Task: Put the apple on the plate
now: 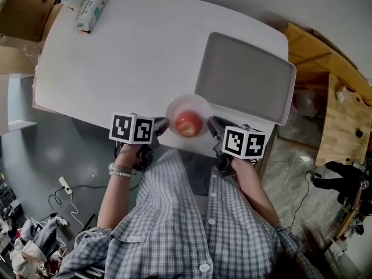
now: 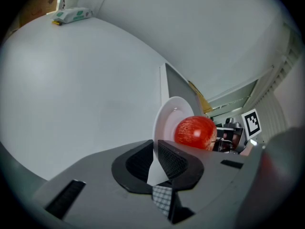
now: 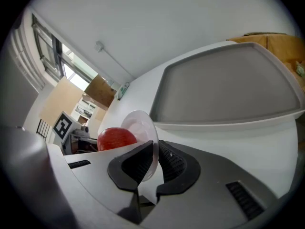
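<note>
A red apple point(image 1: 188, 123) sits on a small white plate point(image 1: 181, 107) at the near edge of the white table point(image 1: 133, 57). My left gripper point(image 1: 161, 125) is shut on the plate's left rim, and my right gripper point(image 1: 213, 127) is shut on its right rim. In the left gripper view the plate point(image 2: 167, 123) stands edge-on between the jaws with the apple point(image 2: 195, 132) just beyond. The right gripper view shows the plate point(image 3: 143, 128) pinched in the jaws and the apple point(image 3: 116, 139) to its left.
A large grey tray point(image 1: 247, 77) lies on the table just right of and behind the plate. A tissue pack point(image 1: 91, 11) rests at the far left corner. Cardboard boxes point(image 1: 20, 7) stand at the left; wooden shelving point(image 1: 343, 109) at the right.
</note>
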